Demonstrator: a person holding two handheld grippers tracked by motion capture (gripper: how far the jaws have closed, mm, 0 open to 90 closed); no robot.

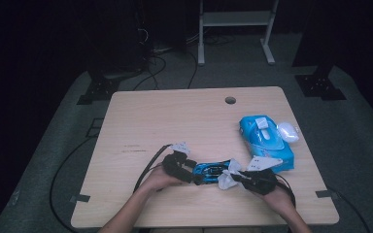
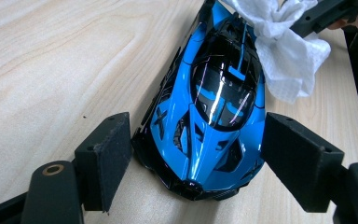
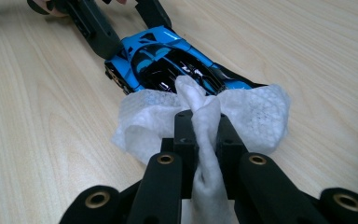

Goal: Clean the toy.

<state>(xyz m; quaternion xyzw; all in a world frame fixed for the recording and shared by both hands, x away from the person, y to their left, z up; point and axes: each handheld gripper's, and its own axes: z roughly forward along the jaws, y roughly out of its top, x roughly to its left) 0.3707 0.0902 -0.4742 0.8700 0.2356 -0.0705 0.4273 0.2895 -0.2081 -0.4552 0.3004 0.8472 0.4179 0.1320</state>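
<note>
A blue and black toy car (image 1: 210, 170) lies on the wooden table (image 1: 175, 126) near its front edge. My left gripper (image 2: 196, 140) is shut on the car's nose (image 2: 205, 140), one pad against each side. From the right, my right gripper (image 3: 204, 126) is shut on a bunched white wipe (image 3: 256, 116), and the wipe rests on the car's rear end (image 3: 168, 60). In the high view the left gripper (image 1: 190, 171) and right gripper (image 1: 235, 178) face each other across the car, with the wipe (image 1: 227, 177) between them.
A blue pack of wipes (image 1: 267, 141) lies at the right of the table, with a white rounded object (image 1: 288, 131) beside it. A round cable hole (image 1: 230, 100) is near the far edge. A white stand (image 1: 235, 29) is on the floor beyond.
</note>
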